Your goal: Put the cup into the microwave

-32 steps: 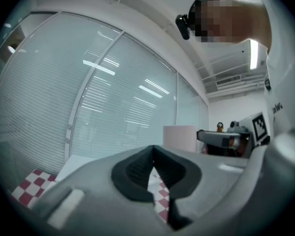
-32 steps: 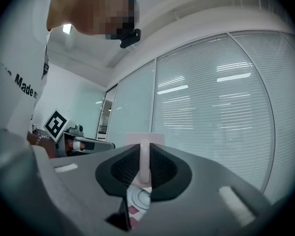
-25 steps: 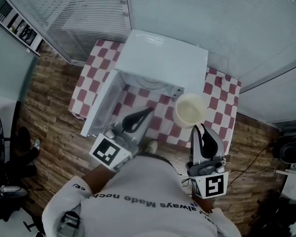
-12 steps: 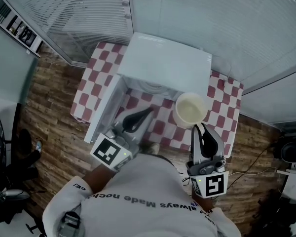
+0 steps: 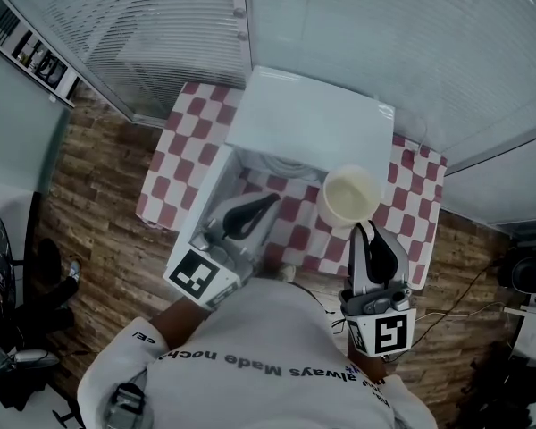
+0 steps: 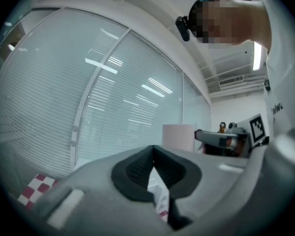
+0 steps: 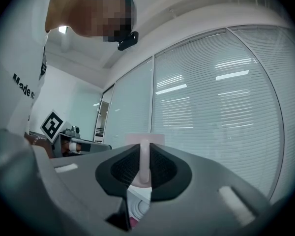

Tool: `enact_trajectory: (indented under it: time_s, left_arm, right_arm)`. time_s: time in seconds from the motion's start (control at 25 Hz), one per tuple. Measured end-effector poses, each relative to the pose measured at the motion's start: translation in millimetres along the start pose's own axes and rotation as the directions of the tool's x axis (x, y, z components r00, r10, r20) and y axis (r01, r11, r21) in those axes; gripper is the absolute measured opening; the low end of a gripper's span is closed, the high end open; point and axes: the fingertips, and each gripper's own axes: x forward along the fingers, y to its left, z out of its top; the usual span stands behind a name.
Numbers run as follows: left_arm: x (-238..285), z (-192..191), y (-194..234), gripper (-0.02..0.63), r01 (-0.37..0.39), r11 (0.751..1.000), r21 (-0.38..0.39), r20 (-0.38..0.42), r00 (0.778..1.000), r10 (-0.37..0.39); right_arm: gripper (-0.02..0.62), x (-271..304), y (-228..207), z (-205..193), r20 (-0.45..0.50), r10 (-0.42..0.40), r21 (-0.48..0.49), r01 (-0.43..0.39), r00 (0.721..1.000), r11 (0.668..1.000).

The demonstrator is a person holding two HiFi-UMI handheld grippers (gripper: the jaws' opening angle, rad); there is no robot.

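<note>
A pale cup [image 5: 350,197] hangs above the checkered table [image 5: 183,146], just right of the microwave's open front. My right gripper [image 5: 363,231] is shut on its handle; in the right gripper view the handle [image 7: 144,162] stands upright between the jaws, with the cup [image 7: 145,138] beyond. The white microwave [image 5: 313,119] sits at the back of the table with its door [image 5: 199,202] swung open to the left. My left gripper [image 5: 268,202] hovers before the opening, shut and empty. In the left gripper view its jaws [image 6: 154,164] meet, and the cup [image 6: 178,137] shows to the right.
Glass walls with blinds [image 5: 384,34] rise behind the table. Wooden floor [image 5: 98,195] lies to the left and right. Cables and dark equipment [image 5: 523,275] sit on the floor at the far right. The microwave's turntable [image 5: 281,164] shows inside the opening.
The microwave and table have slid lower and rightward in the head view. The cup, still in my right gripper, sits slightly closer to the microwave's front. The left gripper has barely moved.
</note>
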Motion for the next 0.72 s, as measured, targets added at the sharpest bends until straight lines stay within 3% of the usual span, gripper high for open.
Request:
enact_trajectory:
  time_s: [0.72]
  left_arm:
    - [12,-47,25,0.003,0.023,0.998,-0.058,-0.052,0.998,-0.026]
  right_arm:
    - [0.041,12,6,-45,-0.071,-0.012,0.028,0.014,0.997,1.0]
